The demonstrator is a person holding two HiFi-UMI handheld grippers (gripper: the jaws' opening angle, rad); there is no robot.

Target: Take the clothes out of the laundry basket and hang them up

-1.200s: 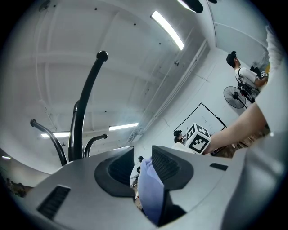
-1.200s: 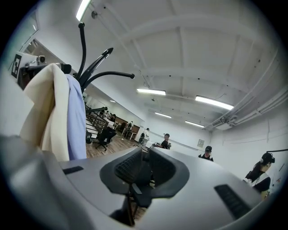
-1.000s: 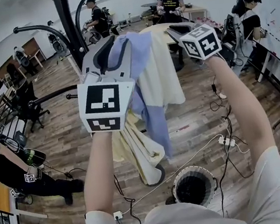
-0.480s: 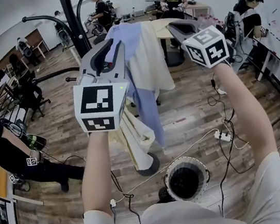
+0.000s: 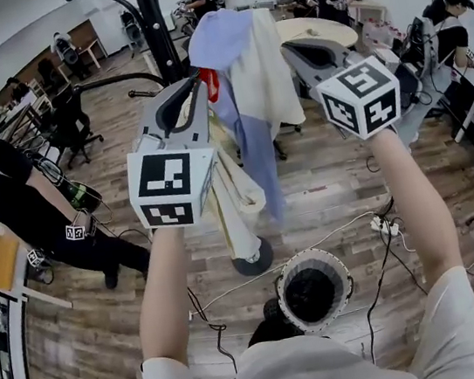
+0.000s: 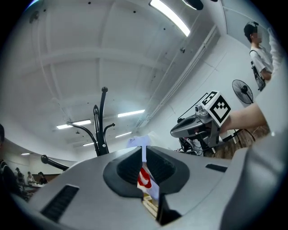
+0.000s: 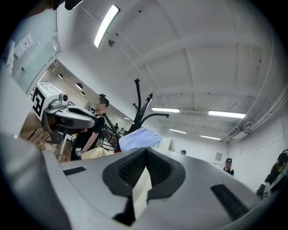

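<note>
Head view: left gripper (image 5: 198, 87) just closed onto shirt (image 5: 219, 41); right gripper (image 5: 288, 46) clamps cream cloth (image 5: 273, 77).

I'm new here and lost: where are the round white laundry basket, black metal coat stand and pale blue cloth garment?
Round white laundry basket (image 5: 309, 258): head view, far rim.
Black metal coat stand (image 5: 158, 28): head view, upright pole.
Pale blue cloth garment (image 5: 220, 41): head view, upper fold.

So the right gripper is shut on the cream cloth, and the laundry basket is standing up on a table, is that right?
Not quite. The laundry basket stands on the wooden floor, not on a table; the head view shows it there, below the person's arms. The rest holds: the right gripper is shut on the cream cloth, as the right gripper view shows.
</note>
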